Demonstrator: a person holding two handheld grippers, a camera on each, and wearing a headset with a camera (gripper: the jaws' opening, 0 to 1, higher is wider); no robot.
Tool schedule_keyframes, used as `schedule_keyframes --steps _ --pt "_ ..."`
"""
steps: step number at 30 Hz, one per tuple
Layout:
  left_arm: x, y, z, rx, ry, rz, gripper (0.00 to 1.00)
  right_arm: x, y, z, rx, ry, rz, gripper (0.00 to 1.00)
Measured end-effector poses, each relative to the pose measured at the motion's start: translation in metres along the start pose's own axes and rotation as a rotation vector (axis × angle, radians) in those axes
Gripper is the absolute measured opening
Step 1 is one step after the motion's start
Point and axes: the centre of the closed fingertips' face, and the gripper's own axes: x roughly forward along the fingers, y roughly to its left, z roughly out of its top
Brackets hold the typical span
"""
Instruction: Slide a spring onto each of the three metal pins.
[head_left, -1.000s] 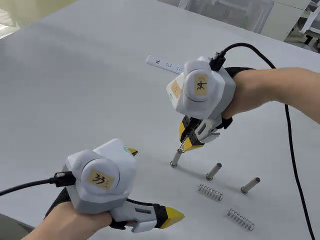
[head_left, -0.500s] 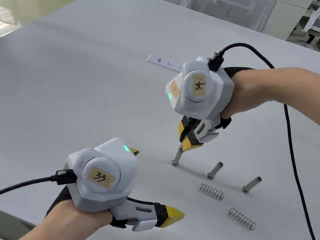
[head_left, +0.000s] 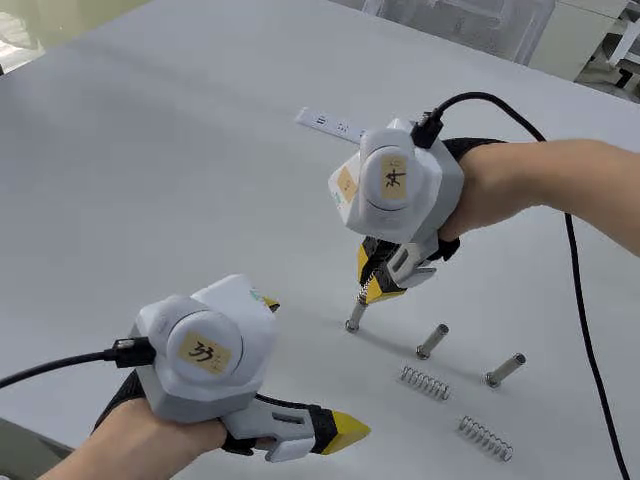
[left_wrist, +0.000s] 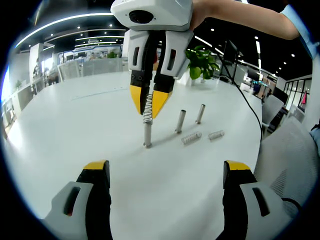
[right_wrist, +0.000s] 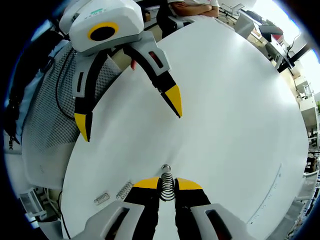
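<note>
Little shifts: the right gripper (head_left: 374, 292) still pinches 1 spring (left_wrist: 147, 115) onto the left pin (left_wrist: 147, 135), barely threaded, while the near left gripper (left_wrist: 165, 167) stays spread.

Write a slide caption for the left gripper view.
Right gripper holds a spring atop an upright pin; two bare pins and two loose springs beside it; left gripper open.

Open-plan office or lab: ceiling light strips (left_wrist: 70, 29), potted plant (left_wrist: 199, 61), mesh chair (left_wrist: 292, 160), large white table (head_left: 150, 150).
</note>
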Motion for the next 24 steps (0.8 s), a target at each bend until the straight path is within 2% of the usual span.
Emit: schedule_keyframes --steps 16,24 --pt "-0.0003 -0.0013 -0.0015 0.001 0.003 -0.005 0.92 0.0006 0.0042 -0.0005 -0.001 0.011 0.010 0.07" --pt "0.0000 -0.0002 -0.0025 0.001 0.008 -0.005 0.92 0.0091 0.0035 -0.0003 -0.014 0.039 0.014 0.07"
